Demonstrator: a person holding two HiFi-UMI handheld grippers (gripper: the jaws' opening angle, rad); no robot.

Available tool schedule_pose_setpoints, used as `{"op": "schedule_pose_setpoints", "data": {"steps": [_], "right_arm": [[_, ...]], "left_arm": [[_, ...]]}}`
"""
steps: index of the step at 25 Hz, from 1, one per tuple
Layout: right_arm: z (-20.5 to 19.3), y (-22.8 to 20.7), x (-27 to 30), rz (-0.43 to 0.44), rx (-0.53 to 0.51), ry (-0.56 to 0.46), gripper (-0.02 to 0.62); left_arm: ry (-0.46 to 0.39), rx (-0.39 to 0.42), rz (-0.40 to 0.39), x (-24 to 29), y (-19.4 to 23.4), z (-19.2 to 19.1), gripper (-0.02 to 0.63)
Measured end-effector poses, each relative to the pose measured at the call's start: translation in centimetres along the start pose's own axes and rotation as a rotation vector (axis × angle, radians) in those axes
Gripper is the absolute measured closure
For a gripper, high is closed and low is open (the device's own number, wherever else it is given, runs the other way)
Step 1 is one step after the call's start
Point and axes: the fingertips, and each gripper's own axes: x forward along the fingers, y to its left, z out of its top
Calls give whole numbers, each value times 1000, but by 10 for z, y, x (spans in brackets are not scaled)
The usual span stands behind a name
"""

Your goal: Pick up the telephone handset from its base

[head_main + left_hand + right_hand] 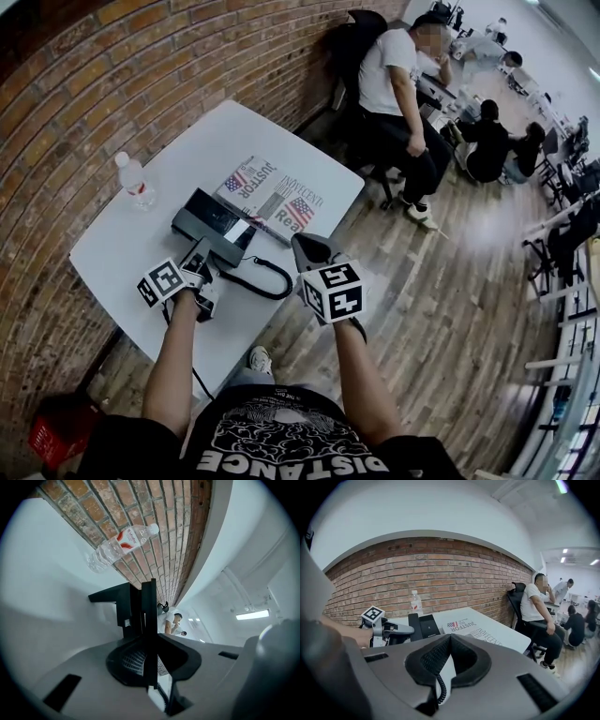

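Observation:
The black telephone base [208, 219] sits on the white table [112, 246]. My left gripper [201, 257] is at the base's near end, shut on the dark handset [221, 247]. In the left gripper view the handset [149, 620] stands edge-on between the pads of the left gripper [150, 645], with the base [118, 598] behind it. Whether the handset has left the base I cannot tell. A coiled cord [268, 278] loops toward the table edge. My right gripper [310, 247] hovers over that edge, shut and empty; in its own view the right gripper [449, 641] looks at the base [423, 626].
A clear water bottle [134, 180] stands at the table's far left, and magazines [274, 199] lie beyond the phone. A brick wall [141, 66] runs along the table's far side. Seated people [403, 103] and chairs fill the room to the right.

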Motion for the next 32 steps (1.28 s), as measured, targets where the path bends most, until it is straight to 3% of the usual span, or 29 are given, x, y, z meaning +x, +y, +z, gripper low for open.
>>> {"op": "schedule_pose_setpoints", "data": {"steps": [14,32], "right_arm": [[0,-33,-69,-56,24,-79,596],[-18,-76,-193,-105,49,-200,596]], "left_arm": [[-42,123,-116,-10,-89,-17,535],[0,420,-164,-21,-216,-121,535]]}}
